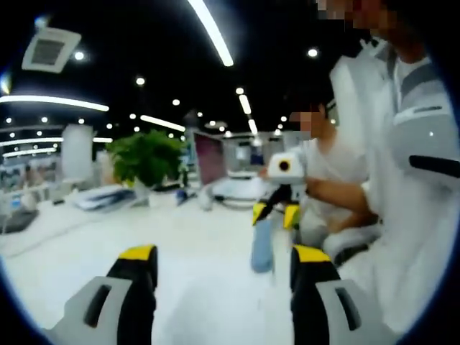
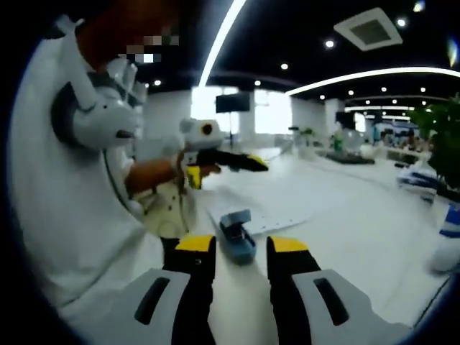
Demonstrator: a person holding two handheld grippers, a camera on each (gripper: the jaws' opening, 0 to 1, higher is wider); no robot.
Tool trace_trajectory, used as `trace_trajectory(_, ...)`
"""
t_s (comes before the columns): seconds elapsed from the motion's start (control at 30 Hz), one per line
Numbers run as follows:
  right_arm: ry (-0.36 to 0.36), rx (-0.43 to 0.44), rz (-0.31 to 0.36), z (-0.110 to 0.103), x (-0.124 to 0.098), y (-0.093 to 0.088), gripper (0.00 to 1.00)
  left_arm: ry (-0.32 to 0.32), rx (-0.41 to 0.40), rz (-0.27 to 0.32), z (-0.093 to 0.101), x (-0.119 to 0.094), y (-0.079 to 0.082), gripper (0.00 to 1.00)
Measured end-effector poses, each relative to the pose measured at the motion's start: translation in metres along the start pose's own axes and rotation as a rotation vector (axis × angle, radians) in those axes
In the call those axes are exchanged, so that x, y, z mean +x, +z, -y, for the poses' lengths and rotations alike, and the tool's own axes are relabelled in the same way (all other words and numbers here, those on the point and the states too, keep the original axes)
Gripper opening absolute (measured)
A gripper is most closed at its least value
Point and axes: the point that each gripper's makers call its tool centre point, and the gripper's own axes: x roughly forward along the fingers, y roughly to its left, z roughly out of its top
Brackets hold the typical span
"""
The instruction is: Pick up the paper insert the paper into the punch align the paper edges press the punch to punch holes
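Note:
A small blue hole punch (image 2: 237, 236) sits on the white table (image 2: 345, 215), just past the tips of my right gripper (image 2: 241, 246), which is open and holds nothing. A white sheet of paper (image 2: 284, 207) lies flat behind the punch, with a row of small dots along one edge. My left gripper (image 1: 223, 257) is open and empty above the table. Ahead of it I see the punch (image 1: 262, 246) with the right gripper (image 1: 274, 213) over it. In the right gripper view the left gripper (image 2: 226, 167) hangs in the air behind the punch.
A person in white (image 2: 79, 187) stands close by the table edge, and another person (image 1: 327, 180) sits behind. A green plant (image 1: 146, 158), a monitor (image 1: 208, 159) and stacked papers (image 1: 104, 198) stand at the far side. A striped object (image 2: 449, 241) is at the right.

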Motion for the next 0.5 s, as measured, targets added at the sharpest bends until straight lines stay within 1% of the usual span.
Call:
trace_trajectory(0.03,-0.012,0.009,0.008,0.0,-0.002,0.0,0.31,-0.015,-0.002,-0.008,0.007,0.01,-0.004,0.74)
trace_trajectory(0.07,-0.023,0.017,0.014,0.001,-0.003,0.0,0.31,-0.02,-0.003,-0.01,0.01,0.015,-0.005,0.74)
trace_trajectory(0.1,-0.048,0.029,0.023,0.002,-0.005,0.0,0.31,-0.031,-0.004,-0.015,0.018,0.024,-0.007,0.74)
trace_trajectory(0.17,-0.064,0.034,0.036,0.001,-0.007,0.001,0.31,-0.04,-0.01,-0.012,0.022,0.033,-0.007,0.74)
trace_trajectory(0.23,-0.121,0.048,0.059,0.004,-0.007,0.004,0.31,-0.048,-0.008,-0.007,0.034,0.046,-0.004,0.74)
trace_trajectory(0.27,-0.15,0.068,0.057,0.005,-0.006,0.003,0.31,-0.049,-0.004,-0.006,0.036,0.052,-0.003,0.74)
trace_trajectory(0.33,-0.172,0.073,0.048,0.004,-0.006,0.001,0.31,-0.052,0.002,-0.007,0.038,0.058,-0.004,0.72)
trace_trajectory(0.37,-0.208,0.078,0.06,0.005,-0.006,0.001,0.31,-0.059,-0.007,-0.007,0.035,0.064,-0.006,0.72)
trace_trajectory(0.4,-0.242,0.088,0.067,0.008,-0.007,0.002,0.31,-0.065,-0.023,-0.005,0.036,0.066,-0.007,0.71)
trace_trajectory(0.47,-0.324,0.095,0.088,0.015,-0.009,0.005,0.31,-0.072,-0.047,0.0,0.037,0.066,-0.008,0.69)
trace_trajectory(0.5,-0.383,0.103,0.094,0.021,-0.011,0.006,0.31,-0.073,-0.049,-0.003,0.038,0.061,-0.008,0.68)
